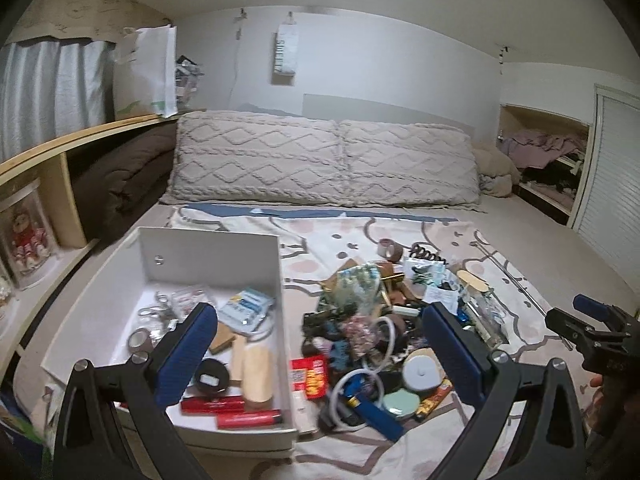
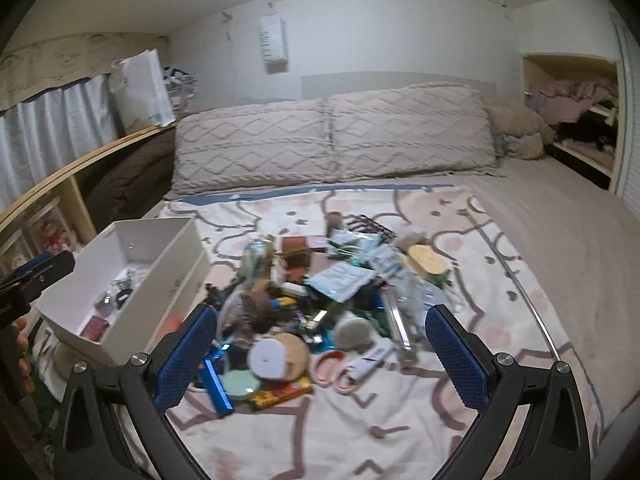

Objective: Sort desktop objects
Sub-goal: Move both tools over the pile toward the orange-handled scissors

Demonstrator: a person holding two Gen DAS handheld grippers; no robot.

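**Both jaws wide over the pile, nothing picked yet**

We hover the left hand-held gripper (image 1: 318, 354) and the right hand-held gripper (image 2: 320, 352) spread fully, both empty, above the heap of small objects (image 2: 320, 300) on the soft patterned bedspread (image 2: 360, 420). The white rigid-walled drawer box (image 1: 208, 264) sits on the left, already part filled with red tubes (image 1: 230, 412) and scissors (image 1: 154, 310). Risk, as we judge it: the looped white cable (image 1: 360, 384) snags neighbours, crinkly packets slip, and the round green disc (image 2: 240, 386) lies too flat to pinch cleanly.
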